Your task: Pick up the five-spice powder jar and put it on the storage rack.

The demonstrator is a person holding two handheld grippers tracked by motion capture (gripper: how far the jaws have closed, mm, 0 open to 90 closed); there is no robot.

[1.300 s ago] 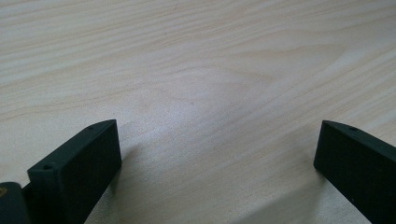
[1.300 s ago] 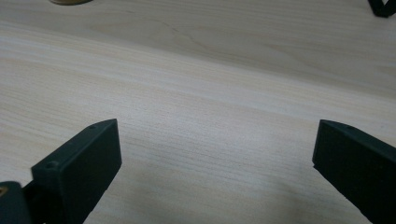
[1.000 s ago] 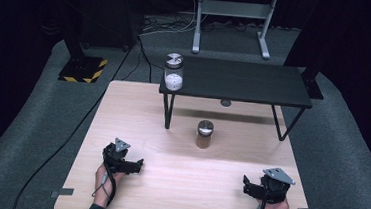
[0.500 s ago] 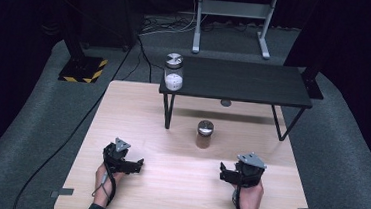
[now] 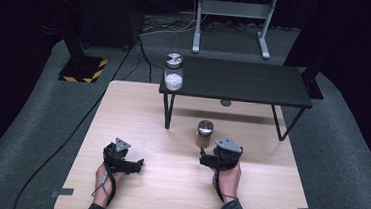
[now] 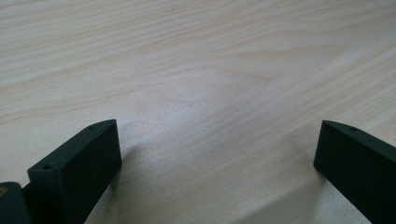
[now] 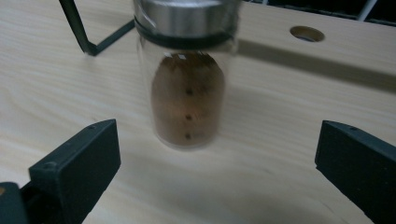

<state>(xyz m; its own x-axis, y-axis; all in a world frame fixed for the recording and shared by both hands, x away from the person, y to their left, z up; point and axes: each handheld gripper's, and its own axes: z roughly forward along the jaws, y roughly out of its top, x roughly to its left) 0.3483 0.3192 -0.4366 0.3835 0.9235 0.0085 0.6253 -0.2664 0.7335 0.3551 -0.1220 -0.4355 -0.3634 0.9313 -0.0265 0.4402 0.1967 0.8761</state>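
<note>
Right gripper has slid in from the table's right edge, jaws wide open, lined up just short of the brown jar mid-table, so a grab looks close; left gripper idles, open too.

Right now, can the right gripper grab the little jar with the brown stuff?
Probably yes. The right gripper has its jaws wide open, facing the brown jar standing just ahead on the wooden table, with nothing between them.
</note>
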